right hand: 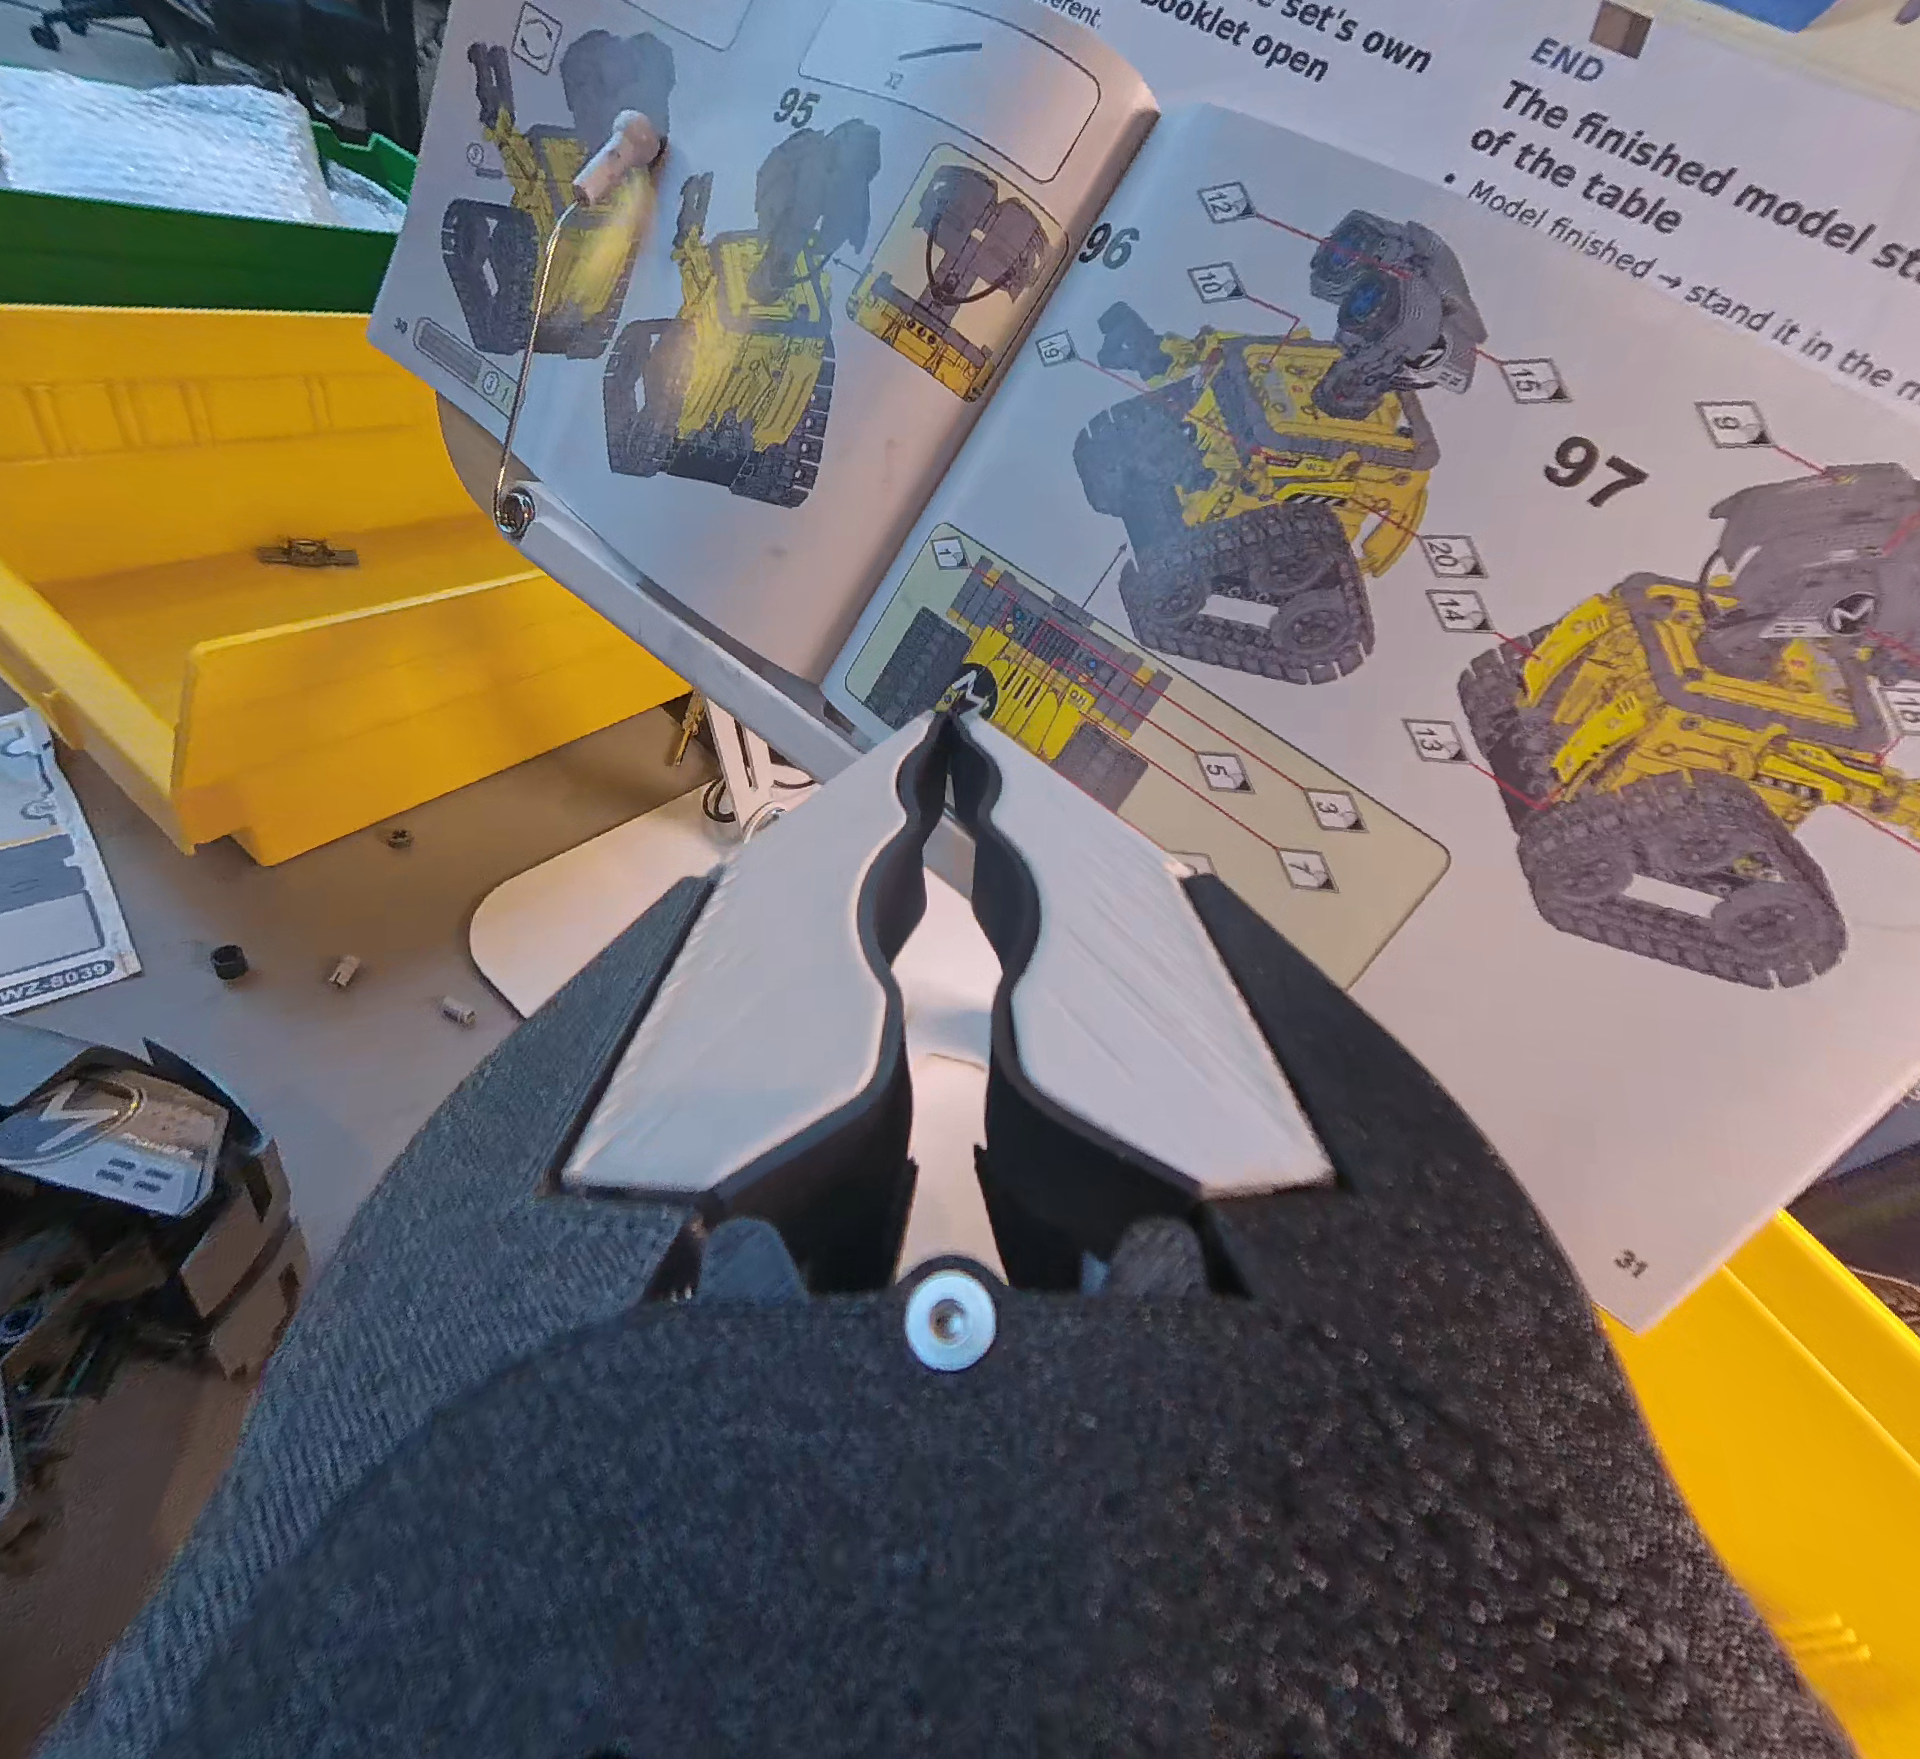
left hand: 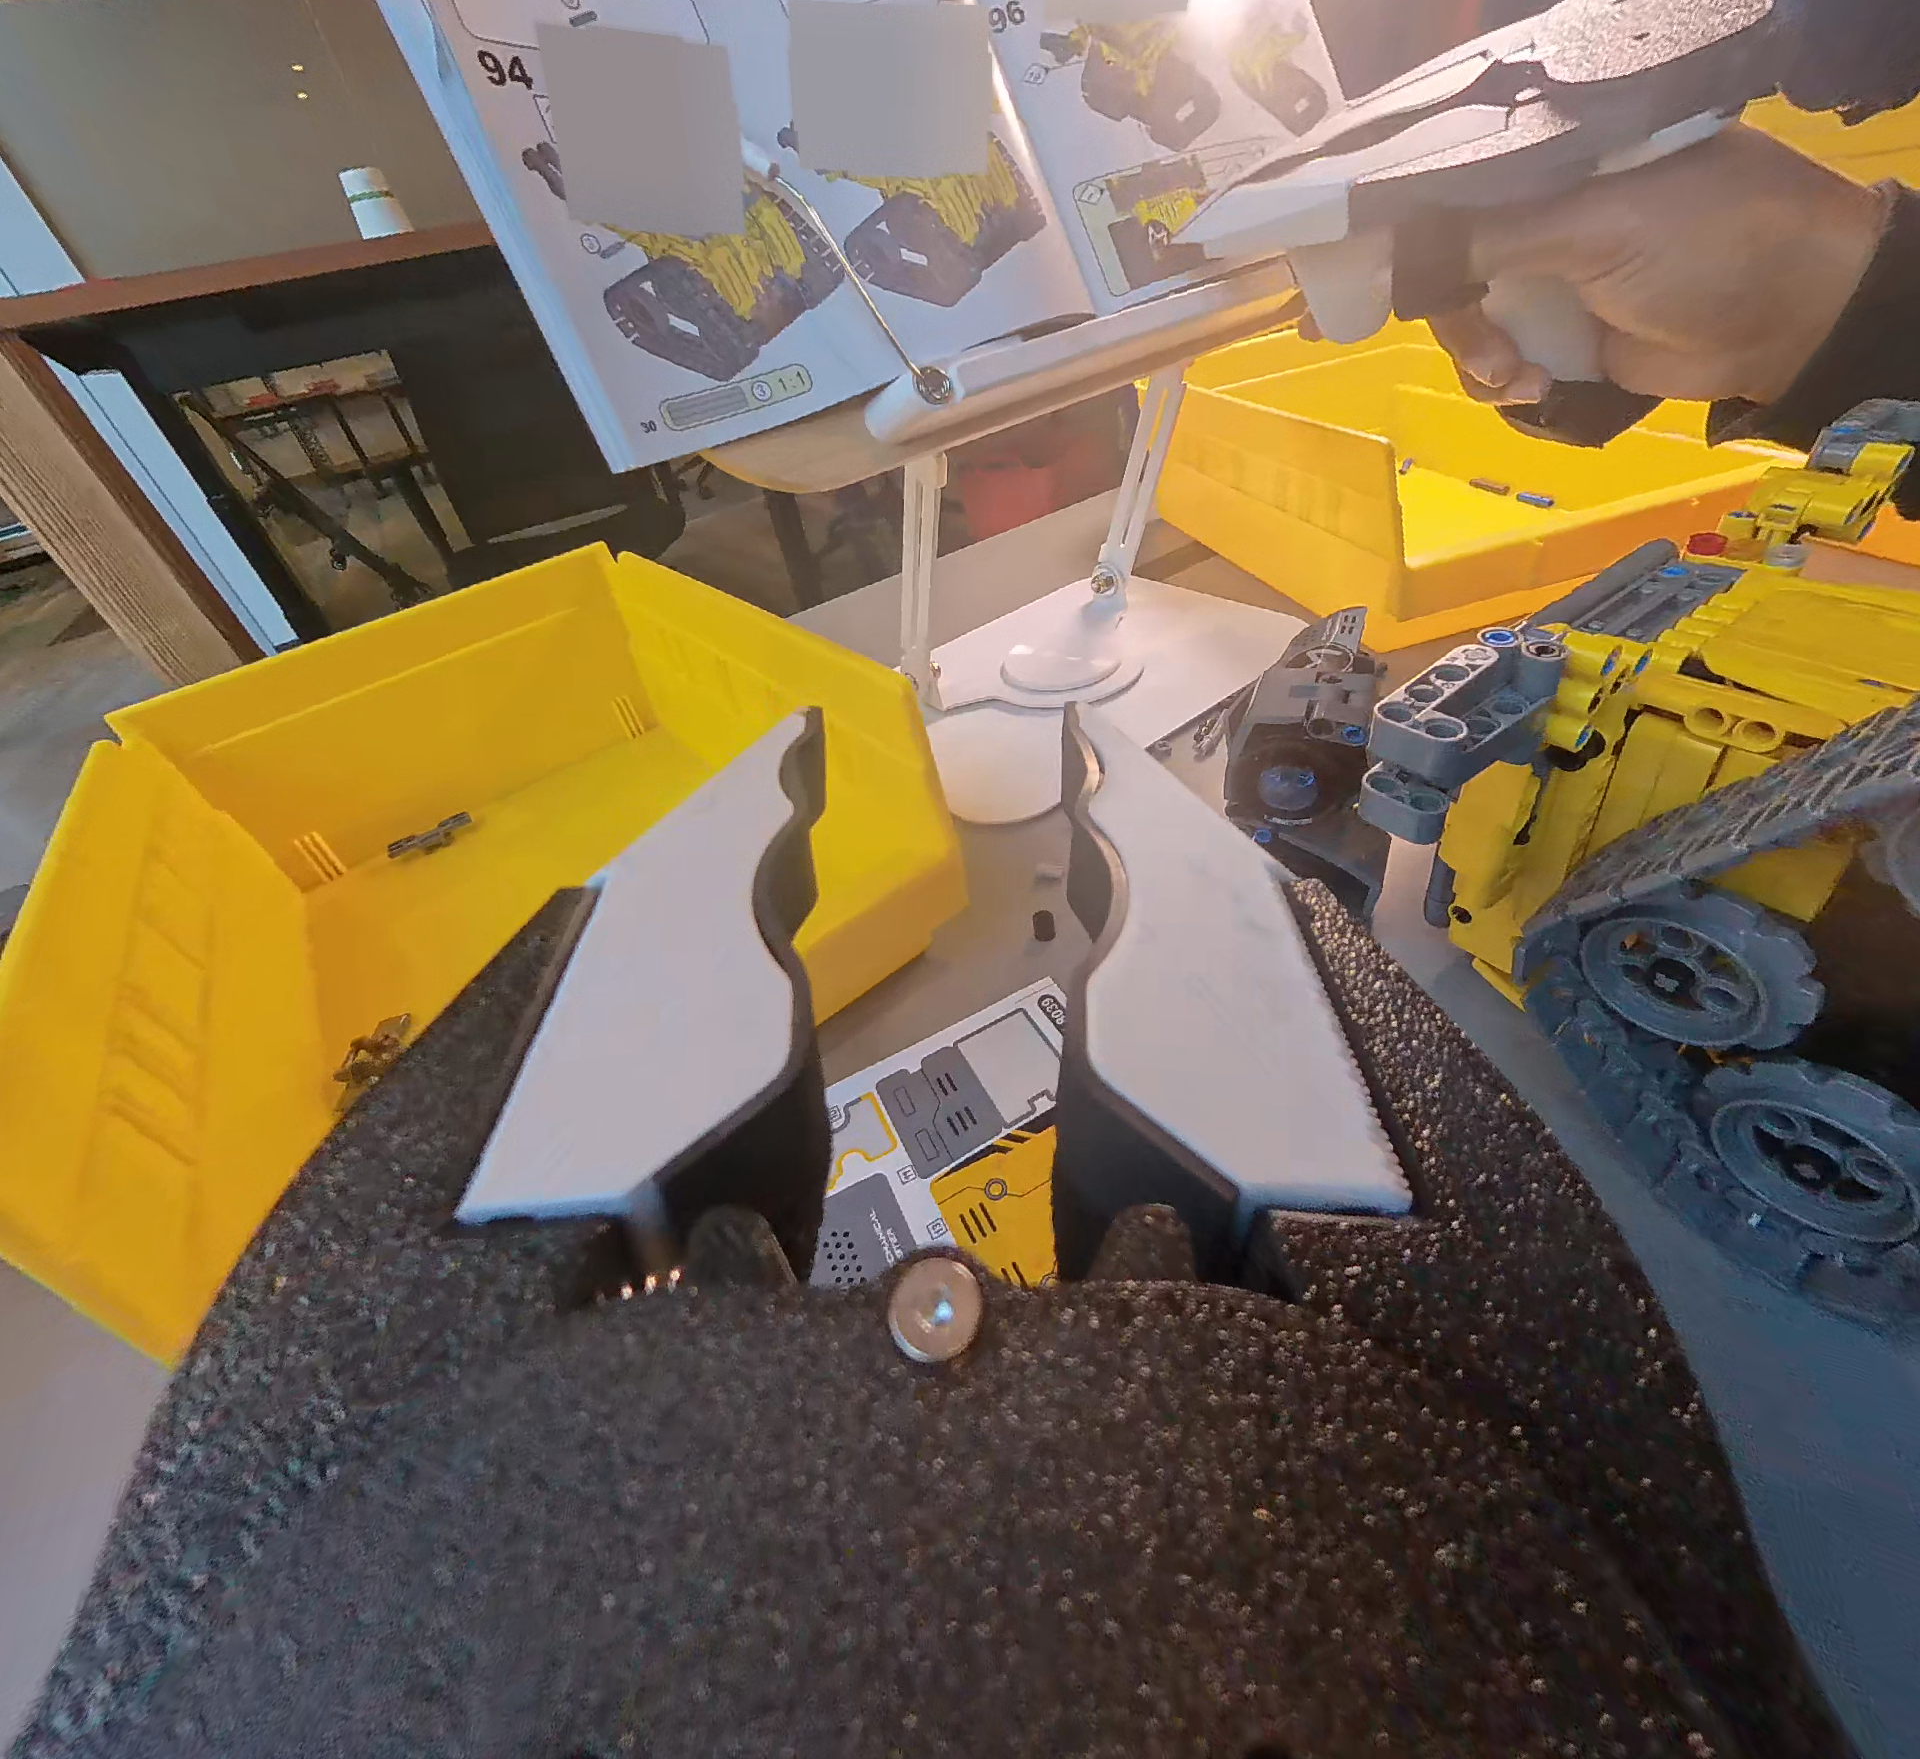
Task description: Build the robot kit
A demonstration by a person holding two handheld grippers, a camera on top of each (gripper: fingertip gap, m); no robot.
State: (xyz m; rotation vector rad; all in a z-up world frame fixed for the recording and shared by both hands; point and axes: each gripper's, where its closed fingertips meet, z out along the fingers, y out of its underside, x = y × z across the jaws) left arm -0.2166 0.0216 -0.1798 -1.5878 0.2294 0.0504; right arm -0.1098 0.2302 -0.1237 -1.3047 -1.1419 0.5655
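Note:
My right gripper [right hand: 951, 722] is shut, and a small black round sticker [right hand: 974, 696] with a white mark sits at its tips, against the right page of an open instruction booklet [right hand: 1143, 462] on a white stand. In the left wrist view it [left hand: 1190, 234] is held by a hand [left hand: 1662, 286] at the booklet [left hand: 727, 255]. My left gripper [left hand: 945, 743] is open and empty, above the table between a yellow bin [left hand: 260, 930] and a yellow and grey tracked brick model [left hand: 1662, 774]. A sticker sheet [left hand: 935, 1138] lies under its fingers.
The stand's base [left hand: 1060, 670] is just ahead of my left gripper. A dark piece [left hand: 429, 839] lies in the left bin. A grey block assembly [left hand: 1299, 733] sits by the model. More yellow bins [left hand: 1299, 483] stand behind. Small loose pieces [right hand: 343, 971] lie on the table. The tips of one gripper are about 25 cm away from the tips of the other. The dark piece [left hand: 429, 839] is about 35 cm from my left fingertips and 40 cm from my right.

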